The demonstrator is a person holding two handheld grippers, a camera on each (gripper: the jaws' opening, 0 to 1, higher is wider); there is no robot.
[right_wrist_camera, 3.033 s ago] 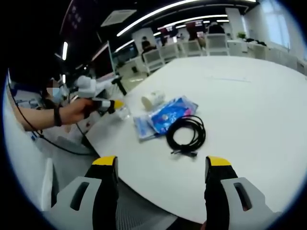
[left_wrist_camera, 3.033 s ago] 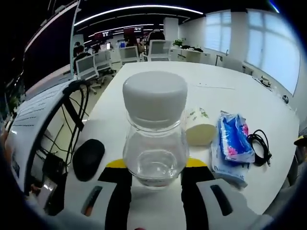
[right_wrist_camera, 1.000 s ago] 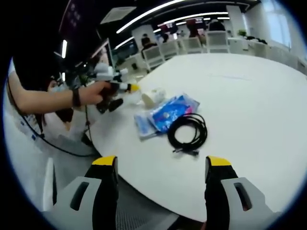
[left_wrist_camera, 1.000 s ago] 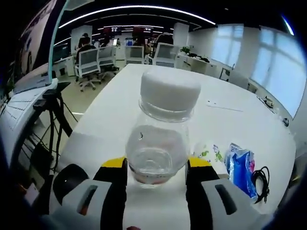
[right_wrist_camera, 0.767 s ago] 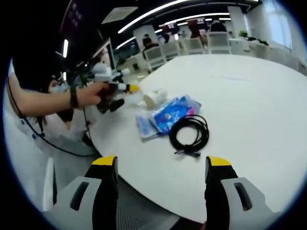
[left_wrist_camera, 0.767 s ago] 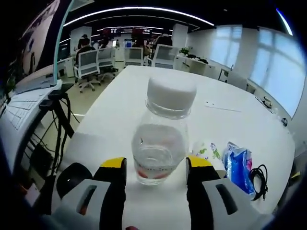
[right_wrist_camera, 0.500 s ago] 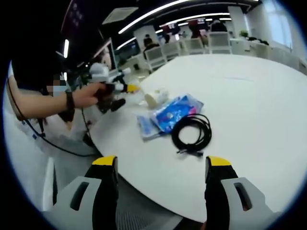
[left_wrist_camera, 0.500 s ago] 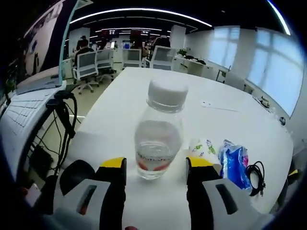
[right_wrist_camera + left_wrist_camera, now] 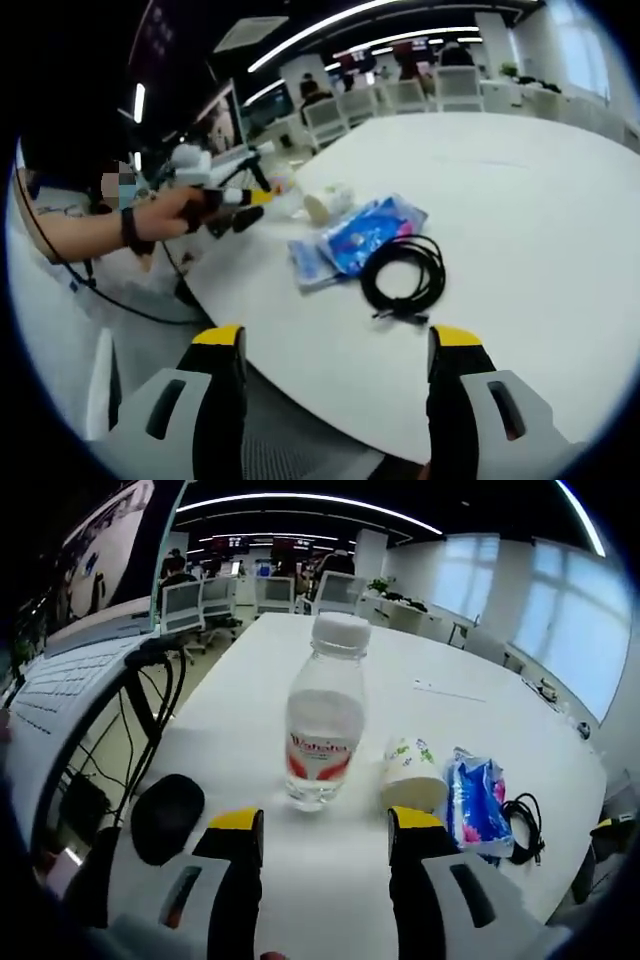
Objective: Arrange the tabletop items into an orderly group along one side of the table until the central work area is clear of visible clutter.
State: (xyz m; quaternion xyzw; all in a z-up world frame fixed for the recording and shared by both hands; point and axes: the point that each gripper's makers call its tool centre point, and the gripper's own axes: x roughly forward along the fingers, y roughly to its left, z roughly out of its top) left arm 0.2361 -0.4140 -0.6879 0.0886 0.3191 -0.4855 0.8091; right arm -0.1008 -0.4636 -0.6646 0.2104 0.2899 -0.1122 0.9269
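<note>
the left hand-held gripper (image 9: 322,825) is released, its jaws spread with nothing between them, and the bottle (image 9: 325,723) stands upright on the white surface (image 9: 450,720) just ahead of them, apart from both. the right hand-held gripper (image 9: 335,345) is also spread and empty, hanging off the near edge of the surface, well apart from the items. the bottle looks like clear thin plastic with a white cap and little water showing in it, so probably light, a bit slippery and easy to dent or tip; its waist at the red label looks the safest place to pinch. the paper cup (image 9: 410,773) lies on its side just beside the bottle: very light, crushable and likely to roll, best held gently across its body. the tissue pack (image 9: 474,803) next to it is soft and will give under the jaws; take it across the middle. the black cable (image 9: 403,273) is coiled and limp, just beside the pack, so a grip across several loops should keep it from trailing. the dark mouse (image 9: 167,816) sits near the left edge, stiff and smooth, best held by its sides. count: one bottle, one cup, one tissue pack, one cable, one mouse, all along one side of the surface.
</note>
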